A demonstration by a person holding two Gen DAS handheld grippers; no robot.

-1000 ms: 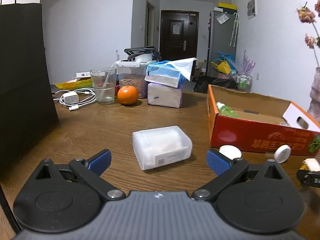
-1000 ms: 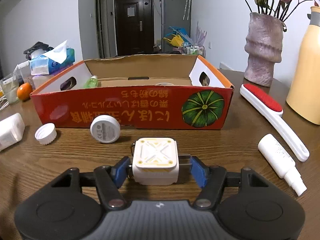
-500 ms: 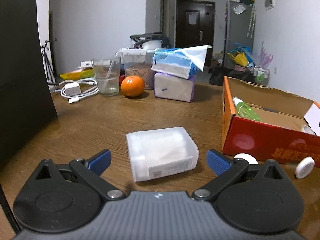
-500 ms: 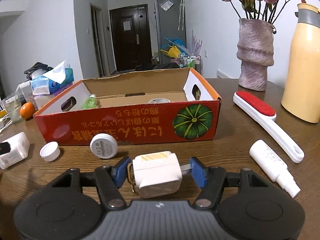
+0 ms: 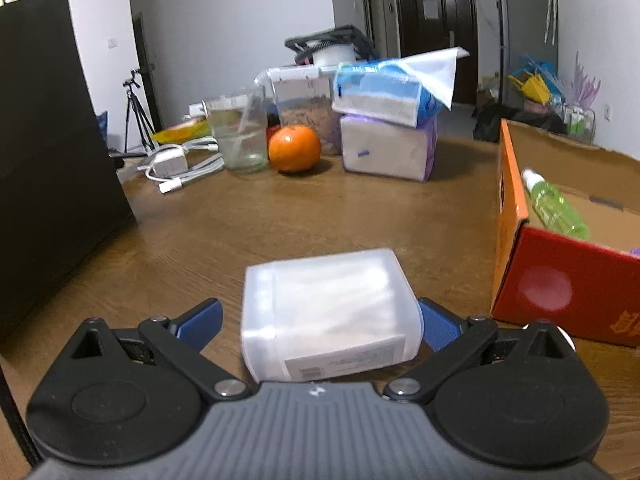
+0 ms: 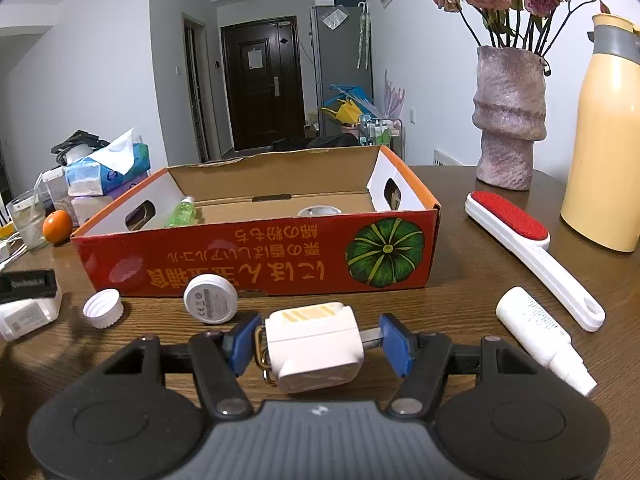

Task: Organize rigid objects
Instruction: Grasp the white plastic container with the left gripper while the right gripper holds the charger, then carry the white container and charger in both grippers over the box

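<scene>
On the box [image 6: 256, 264], orange Japanese print (upside down) beside 1 pumpkin [image 6: 385, 251].

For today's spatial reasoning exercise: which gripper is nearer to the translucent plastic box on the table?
Left. The left gripper straddles the translucent plastic box, jaws open on either side. The right gripper is farther along the table, clamped on a white cube-shaped gadget.

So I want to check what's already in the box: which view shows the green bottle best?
The left wrist view: the green bottle lies close and in plain sight, cap to body, against the box's near wall. The right wrist view shows only its cap and upper part above the box's red front wall, small and far off.
</scene>
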